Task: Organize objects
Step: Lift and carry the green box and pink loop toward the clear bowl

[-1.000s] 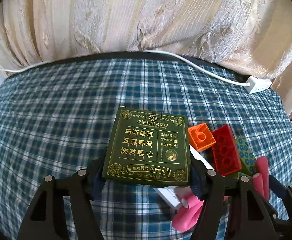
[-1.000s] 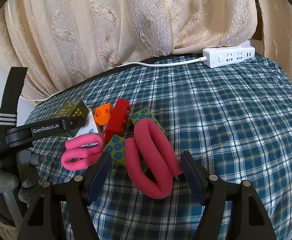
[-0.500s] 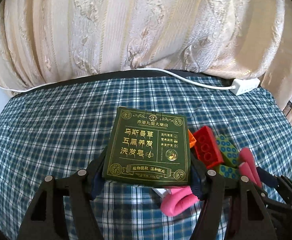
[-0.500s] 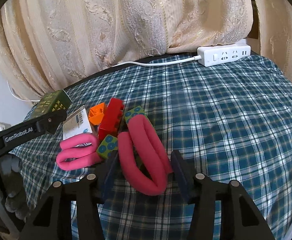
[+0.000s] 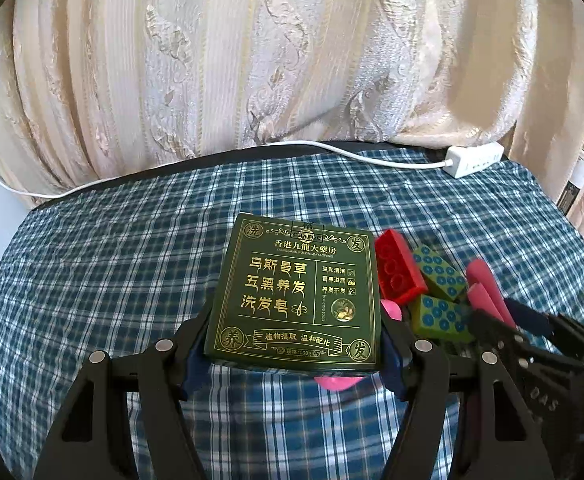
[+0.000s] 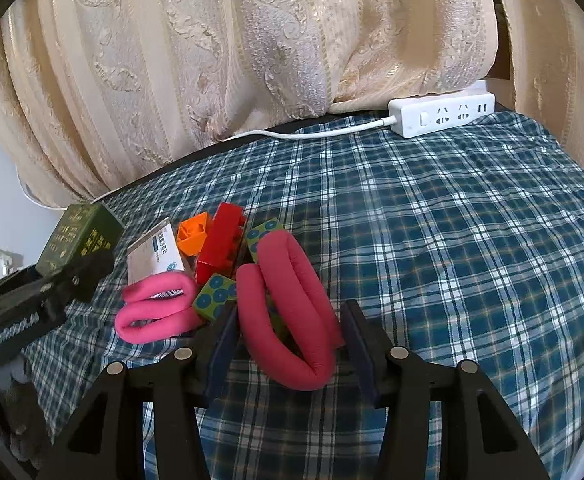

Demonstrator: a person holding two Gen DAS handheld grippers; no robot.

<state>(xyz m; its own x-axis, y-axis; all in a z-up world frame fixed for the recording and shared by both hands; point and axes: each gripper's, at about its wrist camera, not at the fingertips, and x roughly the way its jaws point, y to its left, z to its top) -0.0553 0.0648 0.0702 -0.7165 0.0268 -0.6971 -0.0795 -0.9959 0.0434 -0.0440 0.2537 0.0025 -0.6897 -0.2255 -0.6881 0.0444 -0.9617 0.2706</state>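
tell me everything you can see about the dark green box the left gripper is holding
The dark green box is a flat, squarish carton, apparently glossy cardboard, printed with gold Chinese characters, a gold border and round corner emblems. The left gripper is shut on its near sides, holding it printed face up, apparently lifted above the plaid cloth. From the right wrist view, only its edge shows, left of the toy pile.
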